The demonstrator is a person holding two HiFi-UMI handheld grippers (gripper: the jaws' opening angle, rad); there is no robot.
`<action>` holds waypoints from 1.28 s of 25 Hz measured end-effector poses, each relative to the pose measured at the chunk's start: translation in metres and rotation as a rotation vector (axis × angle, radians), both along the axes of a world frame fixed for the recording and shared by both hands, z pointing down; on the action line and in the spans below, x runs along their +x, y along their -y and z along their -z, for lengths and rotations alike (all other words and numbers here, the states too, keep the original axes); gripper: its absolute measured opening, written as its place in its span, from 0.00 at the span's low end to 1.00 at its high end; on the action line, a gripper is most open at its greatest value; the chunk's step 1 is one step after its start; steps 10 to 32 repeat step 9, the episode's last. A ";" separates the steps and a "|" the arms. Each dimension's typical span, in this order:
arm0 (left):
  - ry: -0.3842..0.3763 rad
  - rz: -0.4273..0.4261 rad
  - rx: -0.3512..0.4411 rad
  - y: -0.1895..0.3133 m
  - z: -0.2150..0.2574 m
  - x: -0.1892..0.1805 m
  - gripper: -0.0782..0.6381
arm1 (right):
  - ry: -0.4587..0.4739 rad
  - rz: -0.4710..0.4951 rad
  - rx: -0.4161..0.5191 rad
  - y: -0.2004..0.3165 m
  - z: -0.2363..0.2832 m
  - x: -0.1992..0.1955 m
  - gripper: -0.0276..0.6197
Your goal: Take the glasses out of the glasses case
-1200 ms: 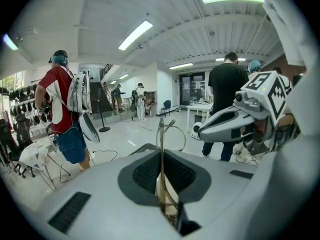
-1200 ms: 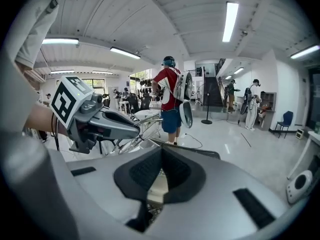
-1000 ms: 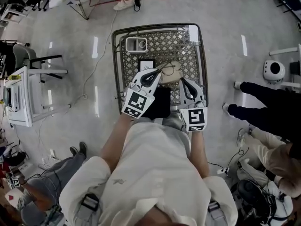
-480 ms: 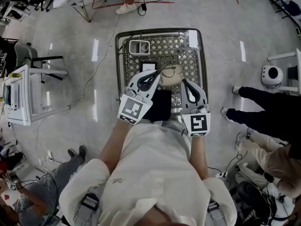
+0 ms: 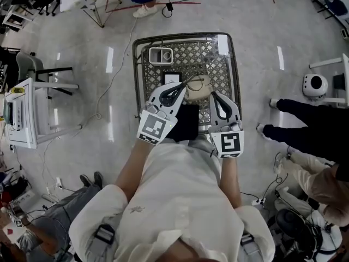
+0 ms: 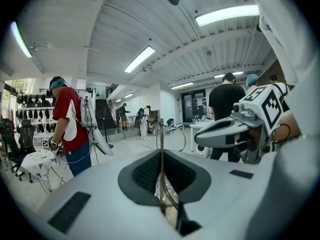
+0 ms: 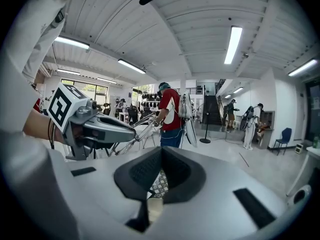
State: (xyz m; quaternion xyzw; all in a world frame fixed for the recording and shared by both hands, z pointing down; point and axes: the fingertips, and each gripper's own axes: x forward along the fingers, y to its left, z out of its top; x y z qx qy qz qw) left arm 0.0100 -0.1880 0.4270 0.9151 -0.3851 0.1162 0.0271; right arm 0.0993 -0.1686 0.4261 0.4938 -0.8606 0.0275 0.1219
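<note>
My left gripper (image 5: 184, 87) is shut on the thin wire glasses (image 5: 195, 78). In the left gripper view one temple runs up between the closed pads (image 6: 161, 154) and a round lens (image 6: 172, 136) stands beyond the tips. The glasses are held just above the beige glasses case (image 5: 200, 90), which lies on the mesh table (image 5: 143, 70). My right gripper (image 5: 213, 95) sits at the case's right end, jaws together with nothing seen between them. In the right gripper view the case (image 7: 154, 208) shows below the closed jaws (image 7: 161, 153), and the glasses (image 7: 136, 133) appear at the left.
On the table lie a white rectangular holder (image 5: 158, 53), a black-and-white card (image 5: 172, 76), a white slip (image 5: 223, 45) and a black flat object (image 5: 188, 120) near the front edge. A person stands at the right (image 5: 305, 119); a chair and rack stand left (image 5: 32, 108).
The left gripper with the glasses drew slightly back toward me since a second ago, and the head view shifted. Almost nothing moved in the last half second.
</note>
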 end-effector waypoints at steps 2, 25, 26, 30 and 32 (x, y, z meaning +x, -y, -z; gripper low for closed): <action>-0.002 -0.003 0.000 0.002 0.000 -0.001 0.15 | -0.005 0.004 0.004 0.002 0.003 -0.003 0.05; -0.005 -0.011 -0.010 0.006 -0.005 -0.006 0.15 | -0.006 -0.008 -0.005 0.005 -0.002 -0.008 0.05; -0.005 -0.011 -0.010 0.006 -0.005 -0.006 0.15 | -0.006 -0.008 -0.005 0.005 -0.002 -0.008 0.05; -0.005 -0.011 -0.010 0.006 -0.005 -0.006 0.15 | -0.006 -0.008 -0.005 0.005 -0.002 -0.008 0.05; -0.005 -0.011 -0.010 0.006 -0.005 -0.006 0.15 | -0.006 -0.008 -0.005 0.005 -0.002 -0.008 0.05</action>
